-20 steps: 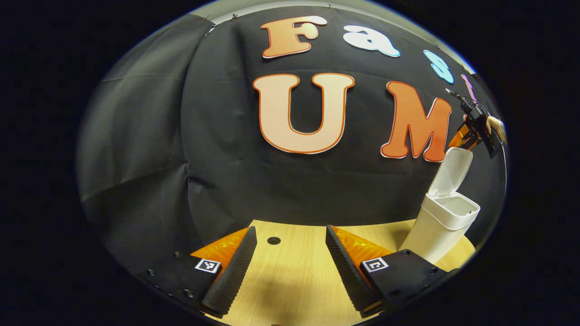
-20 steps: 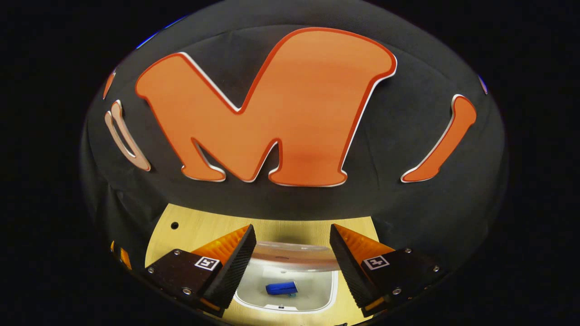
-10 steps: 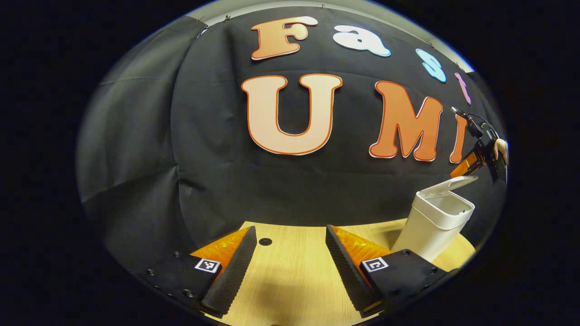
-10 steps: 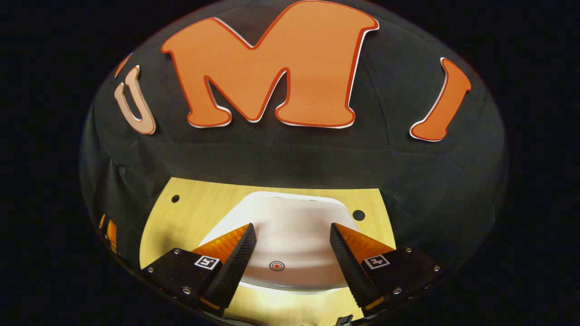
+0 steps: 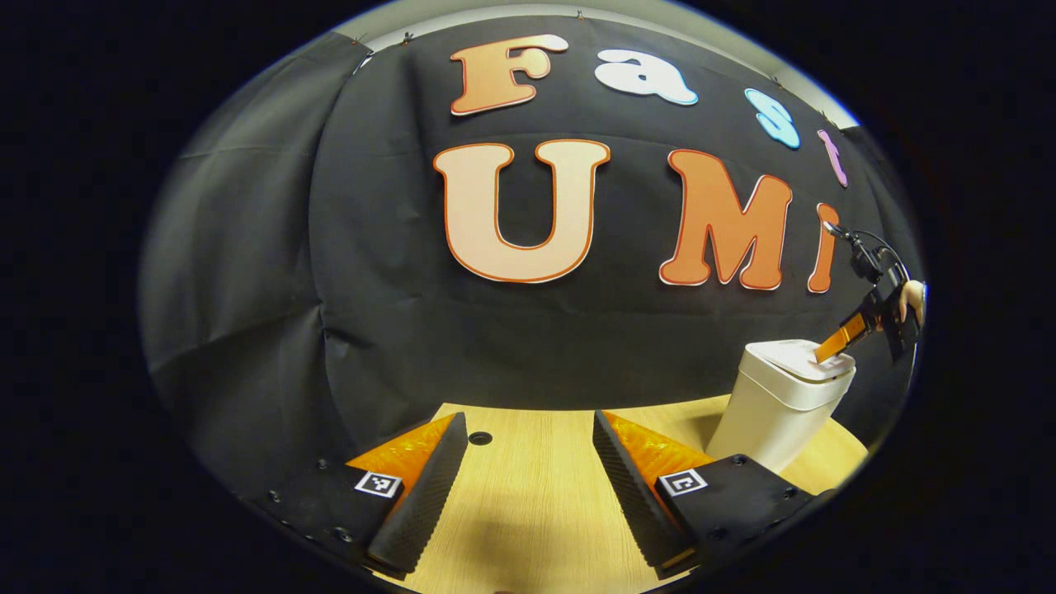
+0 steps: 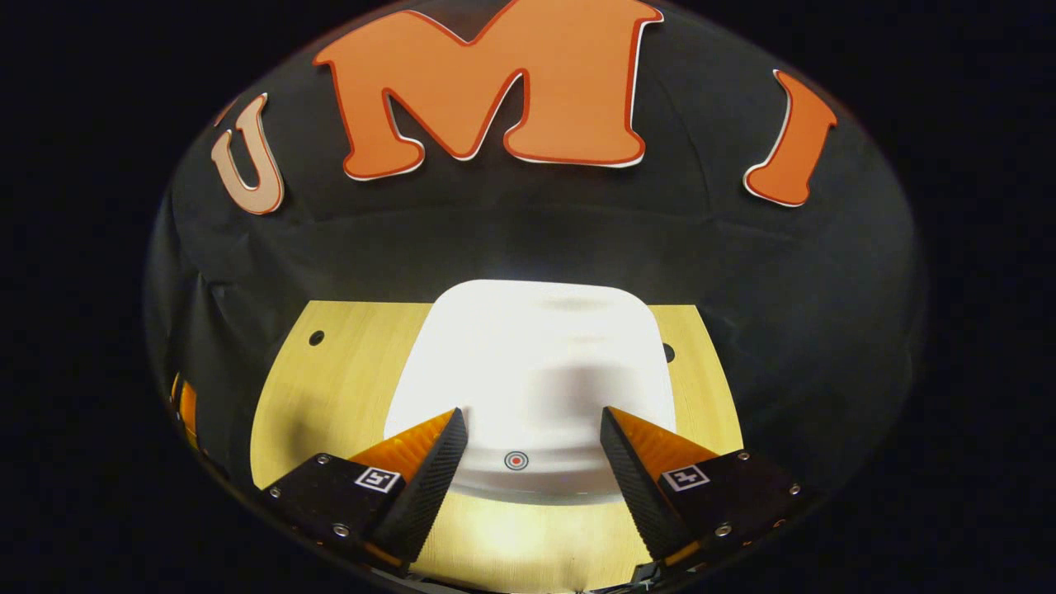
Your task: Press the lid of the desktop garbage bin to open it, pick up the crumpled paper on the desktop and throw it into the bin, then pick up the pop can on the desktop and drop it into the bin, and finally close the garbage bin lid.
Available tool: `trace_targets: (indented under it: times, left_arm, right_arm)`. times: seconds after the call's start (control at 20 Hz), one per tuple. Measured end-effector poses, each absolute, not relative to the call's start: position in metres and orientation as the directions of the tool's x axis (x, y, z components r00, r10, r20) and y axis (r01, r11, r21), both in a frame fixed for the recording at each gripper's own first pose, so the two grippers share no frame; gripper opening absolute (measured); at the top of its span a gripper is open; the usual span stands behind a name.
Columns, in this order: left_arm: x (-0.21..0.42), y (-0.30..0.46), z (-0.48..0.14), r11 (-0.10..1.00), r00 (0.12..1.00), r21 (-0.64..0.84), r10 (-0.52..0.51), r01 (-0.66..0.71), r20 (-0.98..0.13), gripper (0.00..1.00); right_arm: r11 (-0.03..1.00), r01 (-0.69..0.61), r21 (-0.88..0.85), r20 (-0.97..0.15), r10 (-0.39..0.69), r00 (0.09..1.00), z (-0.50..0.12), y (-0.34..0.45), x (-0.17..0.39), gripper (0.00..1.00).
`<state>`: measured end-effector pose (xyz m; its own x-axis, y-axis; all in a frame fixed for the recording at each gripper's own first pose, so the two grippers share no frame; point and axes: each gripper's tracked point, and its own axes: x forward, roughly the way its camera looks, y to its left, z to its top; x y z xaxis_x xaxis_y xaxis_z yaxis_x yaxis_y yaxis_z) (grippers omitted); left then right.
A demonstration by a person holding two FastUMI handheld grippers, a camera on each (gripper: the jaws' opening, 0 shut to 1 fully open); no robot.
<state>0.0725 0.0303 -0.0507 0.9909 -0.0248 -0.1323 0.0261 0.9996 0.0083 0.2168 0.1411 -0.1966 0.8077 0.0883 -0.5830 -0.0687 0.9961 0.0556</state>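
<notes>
Right gripper view: red target mark (image 6: 516, 460) on white lid (image 6: 536, 363).

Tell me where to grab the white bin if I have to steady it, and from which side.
Grip the bin across its narrow body just under the rim, coming in from the left gripper's side. Its walls are tall and taper downward, the lid lies flat on top, and the right gripper is over it.
</notes>
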Motion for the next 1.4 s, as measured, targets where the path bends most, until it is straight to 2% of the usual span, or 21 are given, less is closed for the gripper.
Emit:
trace_targets:
  times: [0.15,0.2,0.5,0.6,0.75,0.85,0.95,1.05,1.3,1.4]
  left_arm:
    - [0.067,0.030,-0.052,0.999,0.990,0.004,-0.031,0.032,-0.137,0.97]
    - [0.065,0.028,-0.051,0.999,0.990,0.003,-0.035,0.036,-0.135,0.97]
    - [0.057,0.014,-0.052,0.997,0.988,0.009,-0.070,0.072,-0.135,0.97]
    - [0.055,0.009,-0.052,0.997,0.988,0.002,-0.080,0.081,-0.131,0.97]
    - [0.054,-0.001,-0.046,0.995,0.988,-0.005,-0.100,0.100,-0.121,0.97]
    - [0.053,-0.005,-0.037,0.994,0.989,0.005,-0.105,0.106,-0.103,0.95]
    - [0.052,-0.010,-0.027,0.993,0.990,0.002,-0.114,0.115,-0.085,0.97]
    - [0.051,-0.013,-0.020,0.993,0.991,0.011,-0.115,0.116,-0.073,0.97]
    - [0.046,-0.018,-0.012,0.994,0.993,0.026,-0.104,0.105,-0.050,0.97]
    - [0.045,-0.021,-0.012,0.994,0.993,0.029,-0.104,0.106,-0.050,0.97]
  right_arm:
    - [0.997,-0.059,0.059,-0.571,0.082,0.817,-0.198,0.141,0.212,0.96]
    - [0.997,-0.054,0.061,-0.576,0.079,0.814,-0.200,0.141,0.211,0.99]
    - [0.997,-0.058,0.056,-0.569,0.079,0.818,-0.206,0.145,0.210,1.00]
    - [0.994,-0.094,0.061,-0.550,0.112,0.828,-0.208,0.145,0.213,1.00]
    - [0.994,-0.080,0.070,-0.509,0.104,0.854,-0.206,0.142,0.215,1.00]
    - [0.994,-0.061,0.089,-0.462,0.095,0.882,-0.201,0.141,0.218,1.00]
    - [0.994,-0.001,0.107,-0.437,0.048,0.898,-0.200,0.134,0.217,0.99]
    - [0.990,0.006,0.144,-0.399,0.053,0.915,-0.201,0.133,0.210,0.98]
    - [0.972,0.006,0.235,-0.221,0.047,0.974,-0.200,0.127,0.158,0.98]
    - [0.969,0.056,0.242,-0.141,-0.022,0.990,-0.207,0.115,0.131,0.98]
